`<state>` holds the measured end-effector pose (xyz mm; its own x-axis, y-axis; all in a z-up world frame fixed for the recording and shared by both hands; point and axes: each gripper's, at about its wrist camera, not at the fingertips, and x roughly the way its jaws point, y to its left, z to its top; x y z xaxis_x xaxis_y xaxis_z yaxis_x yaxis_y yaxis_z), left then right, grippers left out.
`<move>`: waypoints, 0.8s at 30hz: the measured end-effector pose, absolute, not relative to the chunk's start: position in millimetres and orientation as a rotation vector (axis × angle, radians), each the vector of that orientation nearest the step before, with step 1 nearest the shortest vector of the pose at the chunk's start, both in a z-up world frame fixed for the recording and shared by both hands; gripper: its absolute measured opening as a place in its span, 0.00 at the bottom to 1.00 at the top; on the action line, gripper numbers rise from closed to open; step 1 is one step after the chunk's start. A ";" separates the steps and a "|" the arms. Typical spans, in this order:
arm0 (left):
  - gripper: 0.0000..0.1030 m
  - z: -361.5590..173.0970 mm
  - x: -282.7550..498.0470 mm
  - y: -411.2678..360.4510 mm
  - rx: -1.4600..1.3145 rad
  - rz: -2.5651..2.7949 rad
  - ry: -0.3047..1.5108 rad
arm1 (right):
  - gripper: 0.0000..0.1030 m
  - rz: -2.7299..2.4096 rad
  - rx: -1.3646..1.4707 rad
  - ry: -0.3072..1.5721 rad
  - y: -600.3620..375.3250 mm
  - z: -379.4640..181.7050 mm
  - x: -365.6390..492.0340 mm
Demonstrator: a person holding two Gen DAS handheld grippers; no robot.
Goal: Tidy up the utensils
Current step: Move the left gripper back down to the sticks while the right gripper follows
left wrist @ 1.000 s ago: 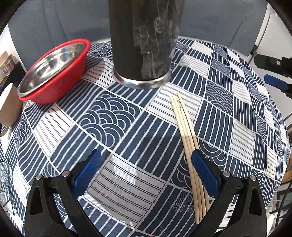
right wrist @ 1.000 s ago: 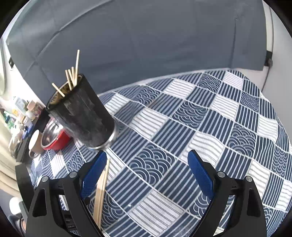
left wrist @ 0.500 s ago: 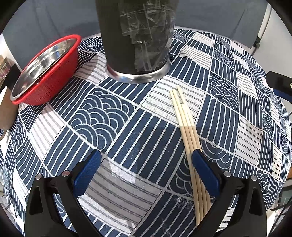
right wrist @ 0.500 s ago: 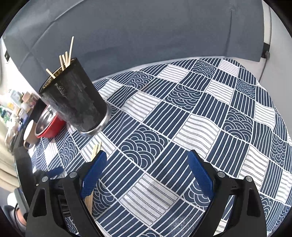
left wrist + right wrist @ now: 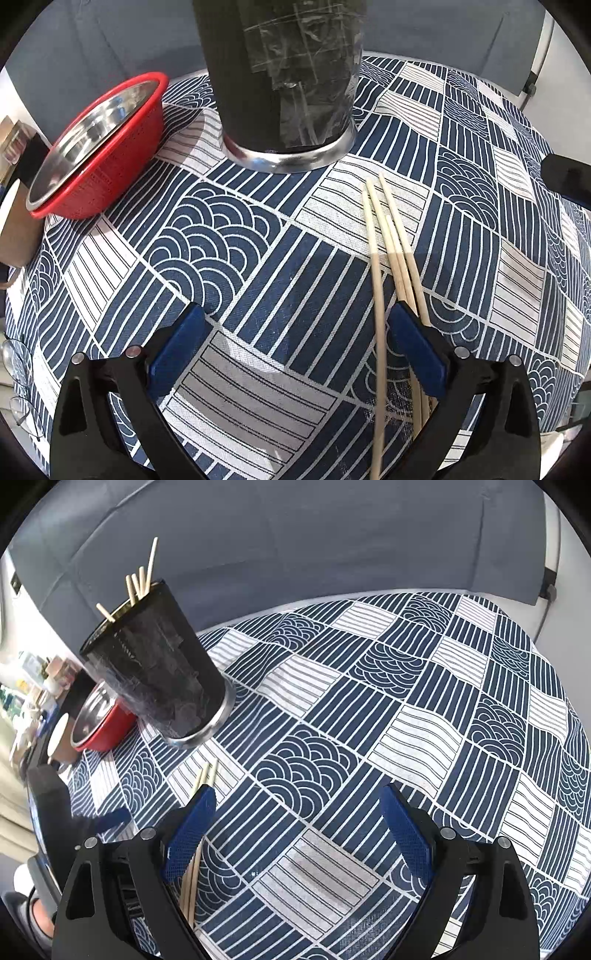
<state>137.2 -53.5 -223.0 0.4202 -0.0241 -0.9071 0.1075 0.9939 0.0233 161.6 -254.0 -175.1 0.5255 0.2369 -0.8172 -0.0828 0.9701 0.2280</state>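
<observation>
Several wooden chopsticks [image 5: 391, 251] lie side by side on the patterned tablecloth, passing under the right blue finger of my open left gripper [image 5: 295, 343]. A black holder with a steel base [image 5: 284, 92] stands just beyond them. In the right wrist view the holder [image 5: 155, 679] stands at the left with several chopsticks sticking out of its top. The loose chopsticks [image 5: 203, 779] run behind the left finger of my open right gripper [image 5: 297, 830], which holds nothing. The left gripper [image 5: 107, 819] shows as a dark shape at the far left.
A red colander with a steel bowl inside [image 5: 99, 147] sits left of the holder. A paper cup [image 5: 14, 225] stands at the left edge. Glasses [image 5: 18, 384] lie at the lower left. The blue-and-white tablecloth [image 5: 424, 709] covers a round table that falls away on the right.
The left gripper has moved closer to the holder, which now looms larger. The right wrist view has shifted, and the holder now sits nearer in it. Both grippers stay open.
</observation>
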 end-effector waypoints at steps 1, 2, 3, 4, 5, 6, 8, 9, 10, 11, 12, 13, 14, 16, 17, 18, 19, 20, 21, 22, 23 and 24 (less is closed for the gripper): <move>0.96 -222.9 138.2 -52.4 0.073 -0.085 1.139 | 0.83 0.192 0.167 1.002 -253.8 -175.6 161.4; 0.96 -222.8 138.1 -50.9 0.080 -0.090 1.137 | 0.83 0.191 0.167 1.005 -253.8 -176.1 161.7; 0.96 -222.9 137.4 -49.1 0.087 -0.097 1.133 | 0.83 0.186 0.167 1.012 -253.3 -177.3 162.3; 0.96 -222.9 136.6 -45.6 0.089 -0.099 1.135 | 0.83 0.181 0.165 1.018 -252.9 -178.4 162.6; 0.96 -222.9 135.8 -40.4 0.080 -0.090 1.139 | 0.83 0.179 0.164 1.025 -251.8 -179.9 163.0; 0.96 -223.5 133.7 -33.1 0.073 -0.079 1.140 | 0.83 0.182 0.163 1.034 -249.0 -182.4 163.4; 0.96 -224.2 130.6 -19.6 0.055 -0.052 1.139 | 0.83 0.187 0.150 1.053 -241.7 -187.6 163.8; 0.96 -224.4 128.7 -11.9 0.045 -0.035 1.138 | 0.83 0.191 0.138 1.062 -236.2 -190.6 163.3; 0.96 -224.5 127.3 -5.9 0.037 -0.021 1.137 | 0.83 0.201 0.123 1.070 -230.0 -193.6 162.5; 0.96 -224.5 126.6 0.5 0.029 -0.009 1.136 | 0.83 0.209 0.105 1.078 -224.0 -196.5 161.7; 0.96 -224.9 124.6 5.7 0.022 0.004 1.135 | 0.83 0.216 0.075 1.086 -215.8 -199.6 160.3; 0.96 -225.0 122.6 10.3 0.015 0.016 1.134 | 0.83 0.219 0.051 1.091 -209.3 -202.2 158.8; 0.96 -224.8 120.1 14.4 0.007 0.027 1.134 | 0.83 0.222 0.028 1.096 -203.4 -205.1 158.2; 0.96 -224.5 116.2 20.4 0.000 0.041 1.133 | 0.83 0.229 -0.014 1.111 -190.5 -212.3 157.5; 0.96 -224.3 114.7 21.7 -0.004 0.048 1.132 | 0.83 0.229 -0.024 1.115 -186.2 -214.9 157.1; 0.96 -224.2 112.8 23.5 -0.006 0.053 1.132 | 0.83 0.234 -0.030 1.120 -181.4 -218.0 156.7; 0.96 -224.3 111.0 25.6 -0.011 0.062 1.133 | 0.83 0.237 -0.033 1.125 -178.6 -220.1 156.4; 0.96 -223.8 108.7 26.1 -0.014 0.068 1.133 | 0.83 0.235 -0.039 1.130 -175.8 -222.3 156.5; 0.96 -223.6 106.0 28.5 -0.017 0.073 1.132 | 0.83 0.227 -0.048 1.132 -173.4 -224.4 156.8; 0.96 -223.7 104.5 29.3 -0.016 0.074 1.130 | 0.83 0.224 -0.054 1.133 -171.9 -225.5 156.9; 0.96 -223.7 104.5 31.3 -0.015 0.072 1.128 | 0.83 0.218 -0.064 1.135 -170.2 -227.7 157.2; 0.96 -223.5 104.0 32.4 -0.016 0.072 1.127 | 0.83 0.201 -0.079 1.145 -169.3 -230.8 158.1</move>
